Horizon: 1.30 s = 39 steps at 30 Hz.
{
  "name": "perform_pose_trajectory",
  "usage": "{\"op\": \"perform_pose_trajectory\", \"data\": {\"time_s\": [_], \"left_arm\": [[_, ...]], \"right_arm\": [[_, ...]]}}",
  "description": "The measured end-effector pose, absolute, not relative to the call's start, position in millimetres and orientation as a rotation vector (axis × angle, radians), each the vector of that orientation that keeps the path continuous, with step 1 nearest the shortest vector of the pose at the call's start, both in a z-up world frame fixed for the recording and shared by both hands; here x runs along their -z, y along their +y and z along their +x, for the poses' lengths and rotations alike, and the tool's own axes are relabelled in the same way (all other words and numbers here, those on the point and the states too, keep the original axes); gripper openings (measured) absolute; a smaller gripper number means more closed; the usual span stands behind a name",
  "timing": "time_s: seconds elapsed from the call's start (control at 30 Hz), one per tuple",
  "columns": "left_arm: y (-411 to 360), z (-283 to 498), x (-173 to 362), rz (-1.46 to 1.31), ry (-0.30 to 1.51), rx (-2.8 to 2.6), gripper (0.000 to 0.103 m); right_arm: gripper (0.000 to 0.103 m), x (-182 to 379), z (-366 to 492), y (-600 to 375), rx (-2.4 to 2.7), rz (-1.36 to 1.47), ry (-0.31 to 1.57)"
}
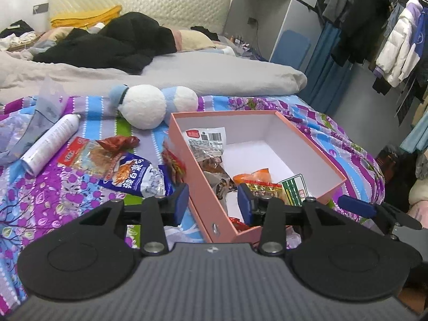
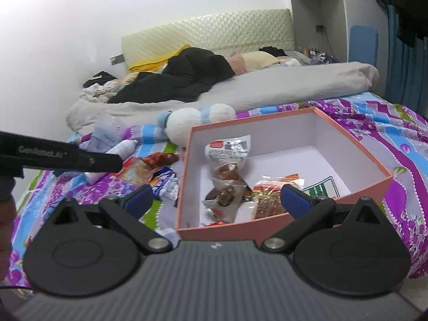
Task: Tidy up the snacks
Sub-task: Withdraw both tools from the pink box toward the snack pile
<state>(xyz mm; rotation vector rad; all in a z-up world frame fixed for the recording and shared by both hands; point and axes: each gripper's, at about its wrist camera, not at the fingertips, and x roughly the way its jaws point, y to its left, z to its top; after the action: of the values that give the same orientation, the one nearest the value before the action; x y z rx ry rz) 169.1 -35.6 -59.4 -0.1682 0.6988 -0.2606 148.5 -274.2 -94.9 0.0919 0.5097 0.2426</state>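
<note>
On the far left of the floral bedspread lies a white spray can on its side, with a crumpled clear plastic wrapper just behind it. Next come the loose snacks – a red-and-clear packet partly overlapped by a blue-and-white snack bag, and a red packet leaning against the outer wall of the box. Behind them rests a white-and-blue plush toy. The left gripper hovers over the near left wall of the pink box, its jaws partly apart with nothing between the pads – one pad outside the wall, one inside. Within the open box, toward its near left side, lie a clear packet with brown contents, an orange-red packet and a green-and-white packet; the far right half of the floor is bare. The right gripper hangs above the box's near edge, jaws spread wide and holding nothing. Farther right, coats hang on a clothes rack.
</note>
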Motion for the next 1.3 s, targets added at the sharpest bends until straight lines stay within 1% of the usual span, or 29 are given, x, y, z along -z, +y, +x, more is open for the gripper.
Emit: {"op": "perform_pose_trajectory", "data": {"time_s": [0.17, 0.37, 0.57, 0.67, 0.8, 1.03, 1.3], "left_arm": [[-27.3, 148.3, 56.6, -0.168, 0.69, 0.236, 0.047], [-18.7, 121.7, 60.1, -0.156, 0.667, 0.203, 0.06], [-8.3, 102.8, 74.0, -0.136, 0.681, 0.154, 0.063], [-1.2, 98.2, 81.2, -0.153, 0.694, 0.134, 0.074], [8.9, 95.9, 82.5, -0.159, 0.678, 0.097, 0.082], [27.8, 117.9, 95.6, -0.183, 0.683, 0.058, 0.083], [52.2, 165.0, 119.6, -0.22, 0.733, 0.023, 0.083]], "right_arm": [[0.103, 97.1, 129.4, -264.7, -0.262, 0.098, 0.505], [0.103, 102.8, 107.4, -253.8, -0.295, 0.102, 0.512], [0.103, 113.7, 89.9, -240.5, -0.329, 0.076, 0.51], [0.103, 119.8, 86.3, -235.8, -0.34, 0.072, 0.521], [0.103, 124.4, 87.2, -230.1, -0.366, 0.057, 0.532], [0.103, 135.2, 92.7, -211.7, -0.396, 0.007, 0.518], [0.103, 149.8, 110.9, -182.1, -0.401, -0.035, 0.483]]}}
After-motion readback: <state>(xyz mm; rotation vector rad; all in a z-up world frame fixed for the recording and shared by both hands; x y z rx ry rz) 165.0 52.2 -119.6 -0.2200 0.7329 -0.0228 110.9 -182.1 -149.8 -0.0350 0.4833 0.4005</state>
